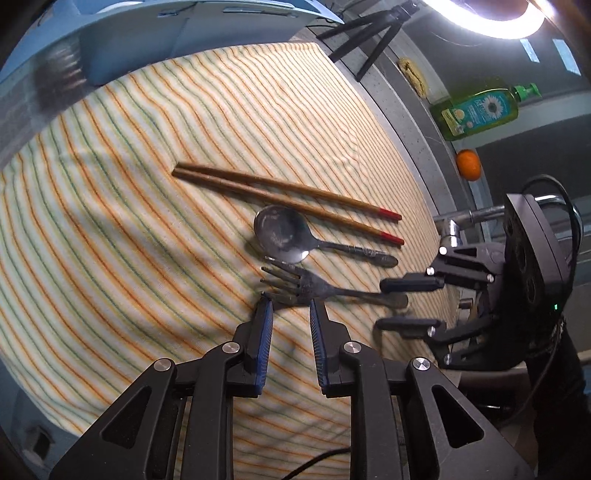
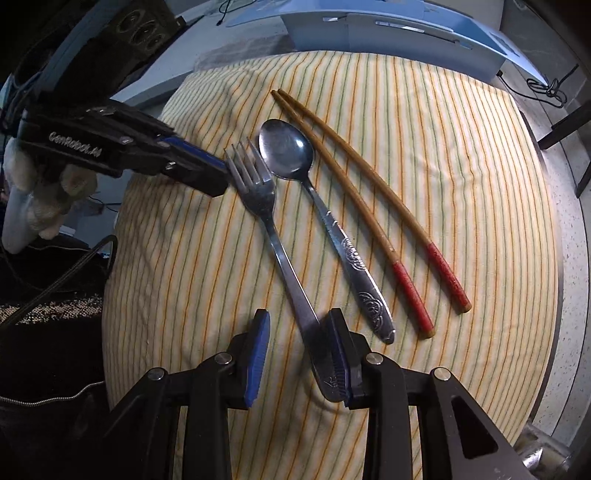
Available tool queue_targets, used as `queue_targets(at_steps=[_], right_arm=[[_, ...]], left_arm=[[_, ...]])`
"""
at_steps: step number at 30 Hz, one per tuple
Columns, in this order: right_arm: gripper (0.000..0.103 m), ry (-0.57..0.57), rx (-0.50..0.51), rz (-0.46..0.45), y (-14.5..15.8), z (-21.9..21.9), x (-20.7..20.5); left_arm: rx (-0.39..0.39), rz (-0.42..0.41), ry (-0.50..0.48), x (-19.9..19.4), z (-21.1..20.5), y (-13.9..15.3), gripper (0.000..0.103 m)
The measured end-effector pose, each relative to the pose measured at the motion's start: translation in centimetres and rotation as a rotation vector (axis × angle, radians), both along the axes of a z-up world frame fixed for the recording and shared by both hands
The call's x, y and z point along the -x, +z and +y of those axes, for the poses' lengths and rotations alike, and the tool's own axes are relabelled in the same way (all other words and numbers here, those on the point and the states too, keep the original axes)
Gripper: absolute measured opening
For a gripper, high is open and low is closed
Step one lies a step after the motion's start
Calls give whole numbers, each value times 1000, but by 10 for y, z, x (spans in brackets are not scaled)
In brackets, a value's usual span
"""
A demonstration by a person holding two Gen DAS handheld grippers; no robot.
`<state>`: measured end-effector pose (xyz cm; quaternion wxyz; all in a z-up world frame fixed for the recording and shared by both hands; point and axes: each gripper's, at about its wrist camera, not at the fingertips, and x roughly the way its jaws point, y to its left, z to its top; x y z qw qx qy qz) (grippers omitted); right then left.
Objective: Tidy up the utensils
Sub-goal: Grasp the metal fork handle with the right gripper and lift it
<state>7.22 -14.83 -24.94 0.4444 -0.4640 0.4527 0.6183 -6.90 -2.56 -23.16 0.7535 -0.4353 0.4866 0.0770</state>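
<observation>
Surface: striped cloth (image 2: 461,177) spread over a counter, a blue rack (image 2: 406,33) along its far edge; everything to be sorted lies on the cloth.
Left gripper (image 1: 290,301): jaws slightly parted and holding nothing, tips at the fork's tines; seen from the right wrist, it reaches in from the left and meets the tine end.
Fork (image 2: 273,229): flat on the cloth, angled so its tines crowd the spoon's bowl while its handle runs off toward the right gripper.
Right gripper (image 2: 299,350): jaws narrowly parted, one pad against the handle's end, the other clear; not clamped.
Spoon (image 2: 325,218): just beside the fork, already roughly parallel to the chopsticks.
Chopsticks (image 2: 373,206): paired, red ends together, farthest right.
Step, as I judge it: straightening the fork into line with the spoon.
Doing it well: nudge both ends together, low and slow, so the fork pivots without bumping the spoon or rucking the cloth.
</observation>
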Motion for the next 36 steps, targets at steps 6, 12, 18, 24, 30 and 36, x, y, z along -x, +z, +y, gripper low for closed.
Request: queue_targets(at_steps=[6,12,18,24,30,36], right_arm=[[27,9,-13,-28,-5,8,14],[17,-8,-28,-44,-4,1,15],[11,-32,-41,-69,-5,-3,22],[10,-46,-52,-113,-4,-13,43],[10,-127,-69,-108,-5,-19,60],[10,-182,-110,-115,10,-17,72]], left_arm=[[-26,-11,29,-8,1,-1,19],[-57,-17,49,-15,1,0,19],[-88,-39,57,-23,2,-4,8],[-73,-59,44,-19,-1,-2,7],[-58,-73,31,-6,-1,5,5],[-107,-112,11,-6,5,28,4]])
